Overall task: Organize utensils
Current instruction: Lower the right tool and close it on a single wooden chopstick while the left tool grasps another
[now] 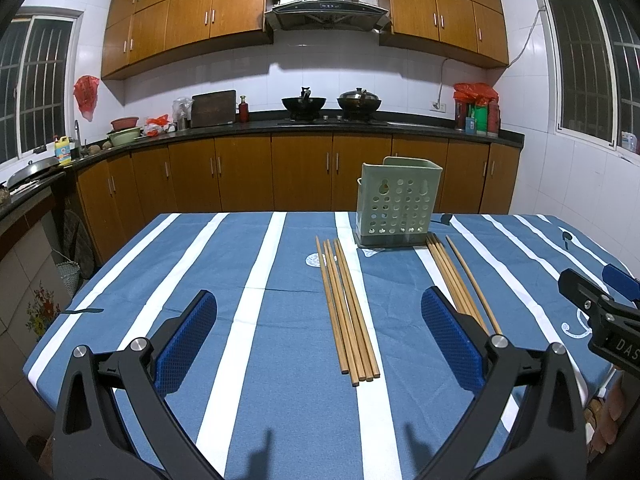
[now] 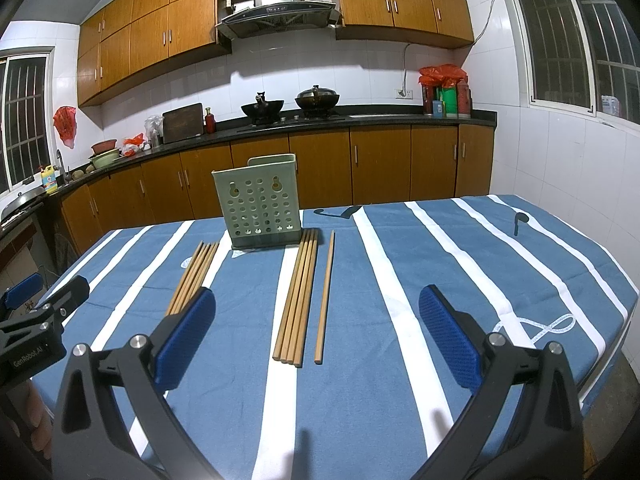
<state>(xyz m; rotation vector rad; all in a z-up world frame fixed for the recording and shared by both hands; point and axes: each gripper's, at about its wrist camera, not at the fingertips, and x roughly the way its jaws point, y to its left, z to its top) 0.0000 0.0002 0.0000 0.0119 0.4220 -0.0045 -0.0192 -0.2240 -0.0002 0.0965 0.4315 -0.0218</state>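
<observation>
From the left wrist, the left gripper [image 1: 320,332] hung above the striped cloth [image 1: 200,280] with its fingers spread wide, holding nothing. A bundle of chopsticks [image 1: 348,312] lay between them on the cloth, and a second bundle [image 1: 452,276] lay to its right. The green holder [image 1: 398,204] stood upright behind both.

From the right wrist, the right gripper [image 2: 318,334] was likewise spread and empty. Ahead lay four chopsticks together and a single one [image 2: 325,296] just beside.
</observation>
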